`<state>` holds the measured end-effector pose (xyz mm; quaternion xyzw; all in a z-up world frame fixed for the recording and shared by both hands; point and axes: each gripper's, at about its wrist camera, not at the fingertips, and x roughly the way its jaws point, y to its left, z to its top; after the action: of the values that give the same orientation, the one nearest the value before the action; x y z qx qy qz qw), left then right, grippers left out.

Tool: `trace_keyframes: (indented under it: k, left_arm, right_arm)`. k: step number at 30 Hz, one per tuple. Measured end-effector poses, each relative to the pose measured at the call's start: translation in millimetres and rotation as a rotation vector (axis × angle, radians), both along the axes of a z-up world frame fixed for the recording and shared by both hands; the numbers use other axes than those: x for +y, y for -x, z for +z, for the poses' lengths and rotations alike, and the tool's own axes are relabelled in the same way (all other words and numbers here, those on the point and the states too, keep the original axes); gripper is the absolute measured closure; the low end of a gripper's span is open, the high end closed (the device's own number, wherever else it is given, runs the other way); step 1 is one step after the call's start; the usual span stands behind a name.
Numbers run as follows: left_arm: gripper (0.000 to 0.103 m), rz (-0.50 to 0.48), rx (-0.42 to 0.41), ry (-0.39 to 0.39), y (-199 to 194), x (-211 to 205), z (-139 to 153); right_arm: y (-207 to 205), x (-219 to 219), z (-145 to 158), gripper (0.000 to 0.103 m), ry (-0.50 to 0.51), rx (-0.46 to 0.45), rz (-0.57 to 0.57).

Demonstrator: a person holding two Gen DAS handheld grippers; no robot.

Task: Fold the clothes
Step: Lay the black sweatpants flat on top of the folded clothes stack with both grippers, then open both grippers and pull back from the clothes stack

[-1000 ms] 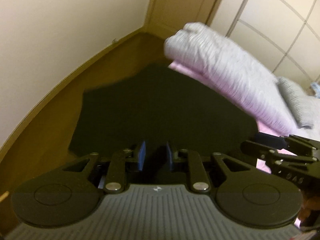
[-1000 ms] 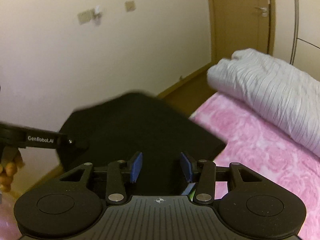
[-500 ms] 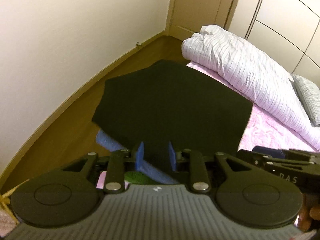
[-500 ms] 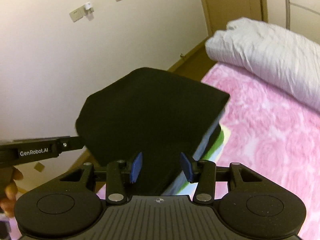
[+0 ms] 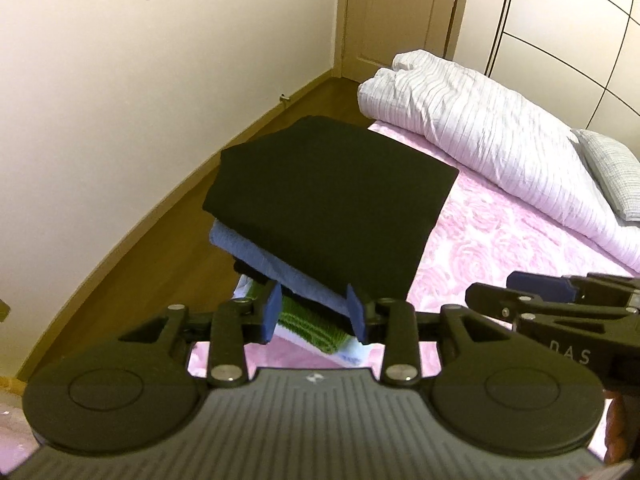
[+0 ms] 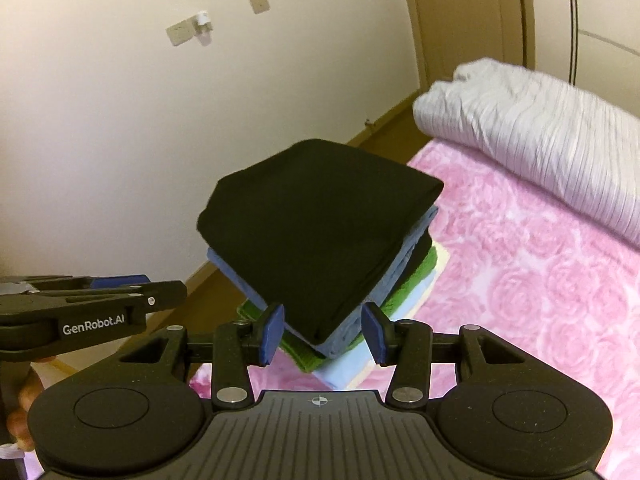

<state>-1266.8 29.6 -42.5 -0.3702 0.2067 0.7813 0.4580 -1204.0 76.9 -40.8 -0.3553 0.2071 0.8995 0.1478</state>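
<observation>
A folded black garment (image 5: 332, 200) (image 6: 316, 224) lies flat on top of a stack of folded clothes at the corner of the bed. Under it show a blue piece (image 5: 260, 256) (image 6: 400, 276), a green one (image 5: 308, 324) (image 6: 412, 280) and pale layers. My left gripper (image 5: 315, 314) is open at the stack's near edge, fingers apart on either side of it. My right gripper (image 6: 322, 334) is open too, with the stack's near corner in the gap and not pinched. Each gripper appears side-on in the other's view: left gripper (image 6: 160, 290), right gripper (image 5: 504, 292).
The bed (image 5: 500, 248) (image 6: 540, 280) has a pink flowered sheet. A rolled white striped duvet (image 5: 480, 120) (image 6: 540, 128) and a pillow (image 5: 612, 168) lie along its far side. Wooden floor (image 5: 168, 248), a cream wall and a door (image 5: 400, 20) lie beyond the stack.
The black garment was held out over the floor a second ago and now rests on the stack. Both grippers have drawn back from it, and the left fingers stand a little wider.
</observation>
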Motion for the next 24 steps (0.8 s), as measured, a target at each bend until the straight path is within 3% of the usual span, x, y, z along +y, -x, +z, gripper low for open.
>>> trace_keyframes:
  k: [9,14,19,24]
  left_arm:
    - [0.064,0.124,0.055,-0.012,-30.9,-35.1,13.1]
    - [0.064,0.171,0.15,-0.026,-55.8,-54.1,18.5]
    - [0.065,0.181,0.11,-0.035,-80.2,-66.7,16.1]
    - [0.066,0.233,0.069,-0.038,-102.0,-72.9,7.8]
  right_arm:
    - [-27.6,-22.8,10.8,0.056,-0.074,-0.02,0.042]
    - [-45.2,-30.8,15.4,0.056,-0.141,-0.025,0.078]
    - [-70.8,-28.0,15.3,0.056,-0.127,0.005,0.126]
    - [-94.2,-18.0,11.4,0.056,-0.104,-0.026,0.16]
